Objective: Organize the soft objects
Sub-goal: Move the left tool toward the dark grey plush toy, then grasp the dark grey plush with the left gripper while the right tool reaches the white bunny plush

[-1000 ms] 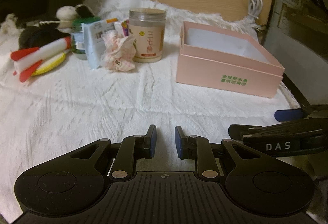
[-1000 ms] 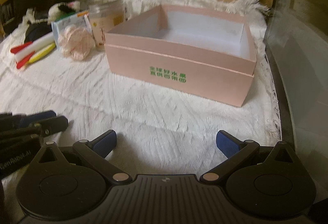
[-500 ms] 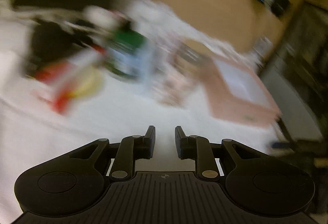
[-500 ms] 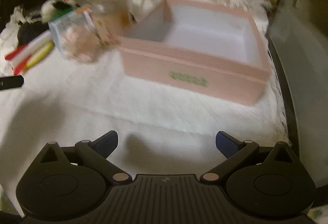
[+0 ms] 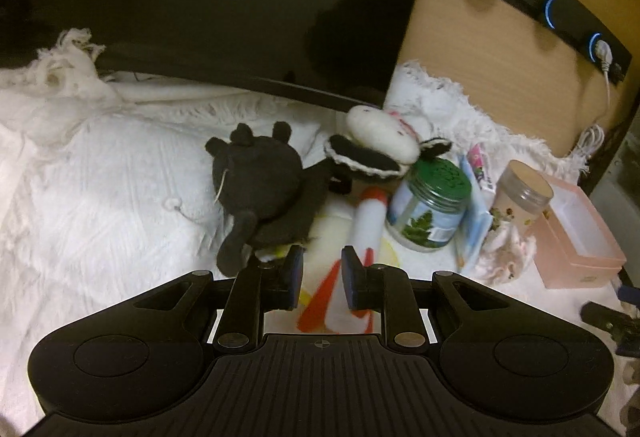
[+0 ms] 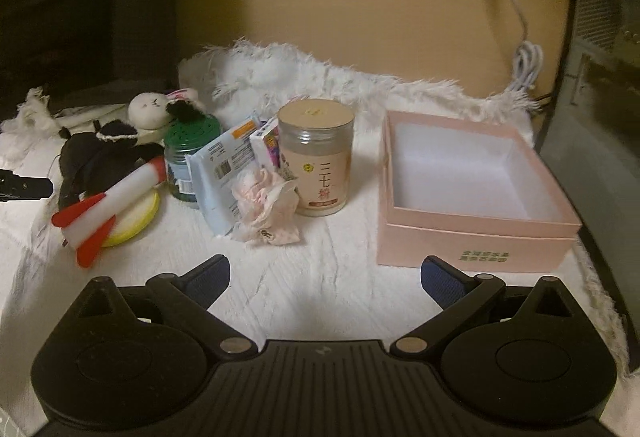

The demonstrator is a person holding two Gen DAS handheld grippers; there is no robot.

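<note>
The left gripper (image 5: 320, 279), its fingers nearly closed and empty, is poised just above the rocket toy (image 5: 360, 237), with the black plush (image 5: 260, 193) just beyond the left finger. The right gripper (image 6: 325, 283), fingers wide apart and empty, is held short of the pink box (image 6: 472, 197). Unless the left fingers are opened first, the rocket toy could be shoved into the green-lidded jar (image 5: 430, 209) rather than gripped.

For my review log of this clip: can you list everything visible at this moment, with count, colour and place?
Pink box: 1, pink, white inside, empty, right.
Clear jar: 1, tan lid, left of the box.
Green-lidded jar: 1, behind the packet.
Wipes packet: 1, pale blue, leaning upright.
Small carton: 1, white and pink, behind the packet.
Scrunchie: 1, pink-white, front of the jars.
Rocket toy: 1, white, red fins, on a yellow pad.
Black plush: 1, far left.
White plush: 1, at the back.
White blanket: 1, under everything.
Left gripper: nearly closed, empty.
Right gripper: open, empty.
</note>
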